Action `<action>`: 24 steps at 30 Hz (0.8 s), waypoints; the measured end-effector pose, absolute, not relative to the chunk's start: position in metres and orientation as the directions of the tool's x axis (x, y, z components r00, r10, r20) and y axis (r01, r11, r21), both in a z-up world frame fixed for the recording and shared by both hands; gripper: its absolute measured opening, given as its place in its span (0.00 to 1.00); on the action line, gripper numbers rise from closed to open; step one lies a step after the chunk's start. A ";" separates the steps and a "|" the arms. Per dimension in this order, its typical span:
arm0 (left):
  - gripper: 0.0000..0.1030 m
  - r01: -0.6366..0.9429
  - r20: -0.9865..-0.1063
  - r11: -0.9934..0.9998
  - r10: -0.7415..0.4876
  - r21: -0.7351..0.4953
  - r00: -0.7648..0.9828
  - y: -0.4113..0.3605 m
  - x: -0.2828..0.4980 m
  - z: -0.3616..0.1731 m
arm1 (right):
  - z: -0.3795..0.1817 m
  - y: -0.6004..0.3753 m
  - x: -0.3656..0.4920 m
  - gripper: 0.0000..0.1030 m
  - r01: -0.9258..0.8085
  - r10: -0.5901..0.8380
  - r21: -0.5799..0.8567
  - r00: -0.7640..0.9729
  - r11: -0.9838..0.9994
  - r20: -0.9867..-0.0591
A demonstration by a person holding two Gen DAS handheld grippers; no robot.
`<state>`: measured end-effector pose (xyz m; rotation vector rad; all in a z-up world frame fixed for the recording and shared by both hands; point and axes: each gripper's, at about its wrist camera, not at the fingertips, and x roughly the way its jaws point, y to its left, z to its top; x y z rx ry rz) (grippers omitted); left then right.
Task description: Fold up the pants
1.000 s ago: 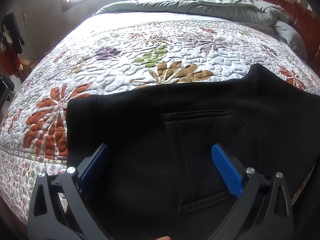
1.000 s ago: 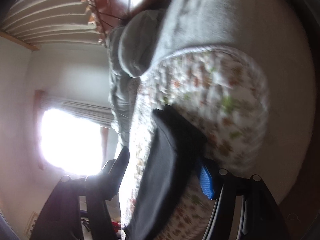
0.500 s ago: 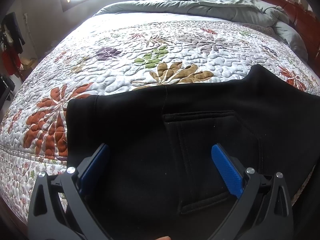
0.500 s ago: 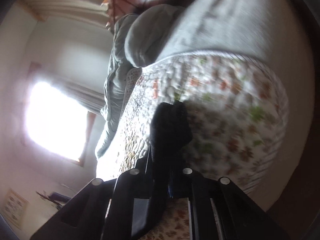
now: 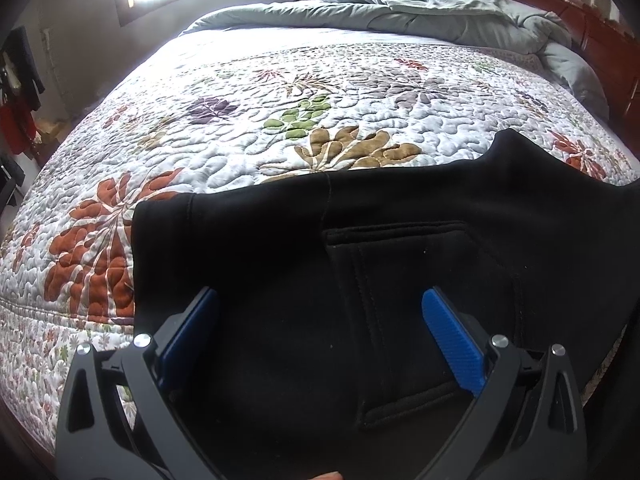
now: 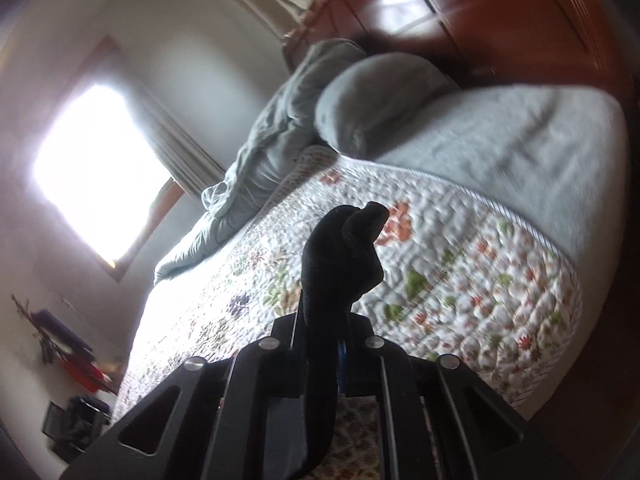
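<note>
While the black pants (image 5: 280, 264) lie spread across the near side of the bed's floral quilt (image 5: 304, 112), the left gripper (image 5: 320, 324) hovers just above them with its jaws wide apart, the blue pads (image 5: 454, 340) showing on either side and nothing between them. A sewn patch pocket (image 5: 400, 300) sits between and just beyond the two fingers. One straight edge of the pants runs along the left, over an orange leaf print, and the far edge rises to a small peak toward the right. A rumpled grey duvet (image 5: 400, 12) is heaped at the far end of the bed, against a reddish wooden headboard (image 5: 592, 32).

Seen from the right wrist camera, which is tilted and somewhat blurred, the right gripper (image 6: 320, 344) has its jaws brought together on a bunched fold of the pants (image 6: 340, 256); the black cloth sticks up from between the fingers as a thick wad, raised off the quilt (image 6: 460, 272). Beyond it lie a grey pillow (image 6: 380, 100) and the duvet (image 6: 260, 168), with a bright window (image 6: 96, 168) on the left wall.
</note>
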<state>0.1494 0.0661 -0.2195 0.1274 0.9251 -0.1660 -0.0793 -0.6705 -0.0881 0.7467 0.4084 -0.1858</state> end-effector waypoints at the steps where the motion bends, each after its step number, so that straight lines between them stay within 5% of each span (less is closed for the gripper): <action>1: 0.98 0.201 -0.803 0.979 -0.091 0.037 0.589 0.066 0.150 -0.219 | -0.081 -0.665 -0.078 0.10 0.303 -0.026 0.606 0.906 0.736 -0.422; 24: 0.98 0.257 -0.795 0.966 -0.138 0.024 0.591 0.063 0.145 -0.214 | 0.004 -0.555 -0.062 0.10 0.296 -0.133 0.333 0.890 0.895 -0.436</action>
